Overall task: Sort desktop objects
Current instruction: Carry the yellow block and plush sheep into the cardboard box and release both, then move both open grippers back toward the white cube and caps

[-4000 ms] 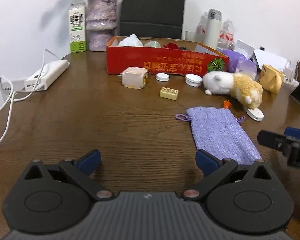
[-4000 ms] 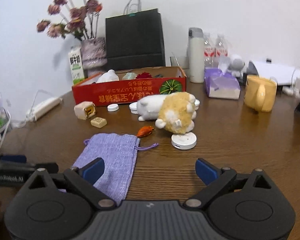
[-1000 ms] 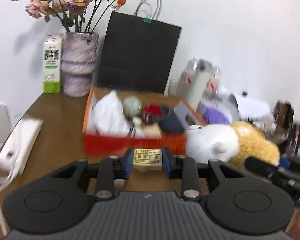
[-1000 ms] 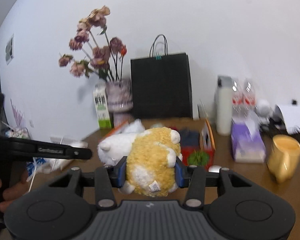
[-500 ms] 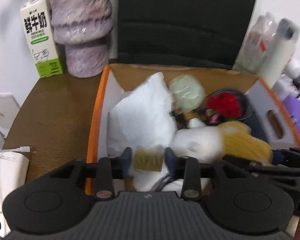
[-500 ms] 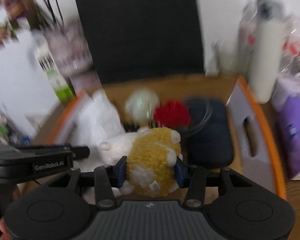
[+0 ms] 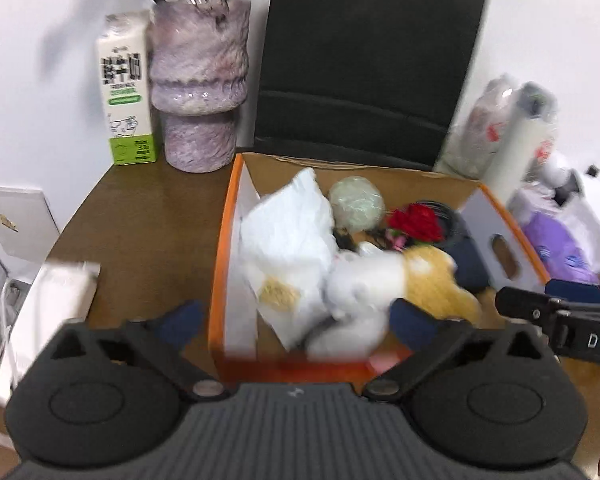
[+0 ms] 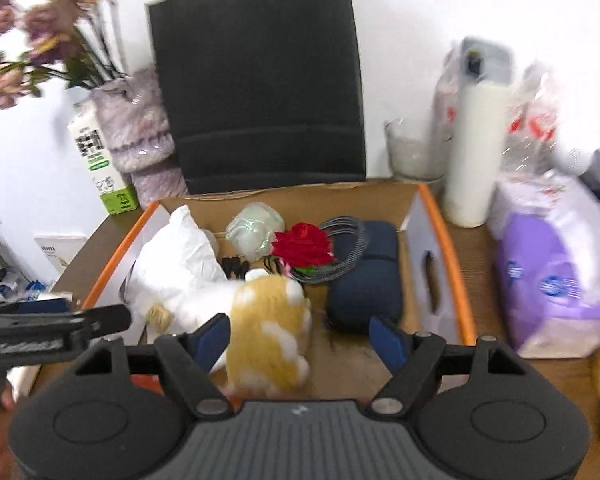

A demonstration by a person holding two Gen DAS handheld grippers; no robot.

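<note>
Hovering over the cardboard box [image 7: 225, 248], left gripper [image 7: 294, 316] and right gripper [image 8: 300, 336] both spread wide, empty. Plush toy [image 8: 268, 320], white and yellow, lies inside the box; small tan block [image 7: 278, 292] rests on white bag [image 7: 288, 236]. Brown wooden table [image 7: 148, 216] beneath. Behind: milk carton [image 7: 126, 88], purple vase [image 7: 198, 92], black paper bag [image 8: 260, 80], white wall [image 7: 40, 80].

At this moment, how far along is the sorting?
Done: the plush toy and small yellow block lie in the orange box. In hand: nothing; left gripper and right gripper are open. Left: cannot tell, since the desk in front is out of view.
</note>
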